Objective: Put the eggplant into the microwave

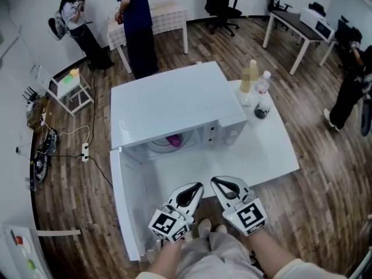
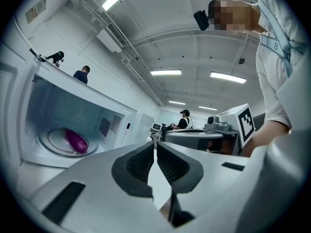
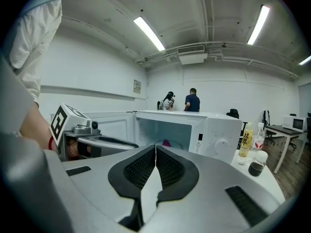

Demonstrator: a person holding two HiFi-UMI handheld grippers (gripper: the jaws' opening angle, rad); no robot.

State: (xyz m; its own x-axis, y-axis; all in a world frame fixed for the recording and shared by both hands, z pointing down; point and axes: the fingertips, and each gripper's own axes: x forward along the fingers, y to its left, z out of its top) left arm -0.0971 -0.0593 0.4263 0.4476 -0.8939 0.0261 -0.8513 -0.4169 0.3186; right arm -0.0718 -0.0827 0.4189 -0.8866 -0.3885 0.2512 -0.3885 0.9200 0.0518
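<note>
The white microwave oven (image 1: pixel 168 103) sat on the white bench (image 1: pixel 273 150), its door (image 1: pixel 125 208) swung open toward 7 o'clock from the cavity. Inside, the purple oblong eggplant (image 1: pixel 174 139) lay on the round glass turntable (image 2: pixel 51 142) — well apart from both tools. At 6 o'clock of the oven, in front of the open cavity, the left gripper (image 1: pixel 199 186) had its jaws pressed together with nothing between them. Just at its 3 o'clock, the right gripper (image 1: pixel 214 181) was the same — jaws closed and empty. At 3 o'clock of the oven stood a tall yellow bottle (image 1: pixel 250 77), a clear plastic bottle (image 1: pixel 264 85) and a small white-capped jar of dark liquid (image 1: pixel 262 110).
</note>
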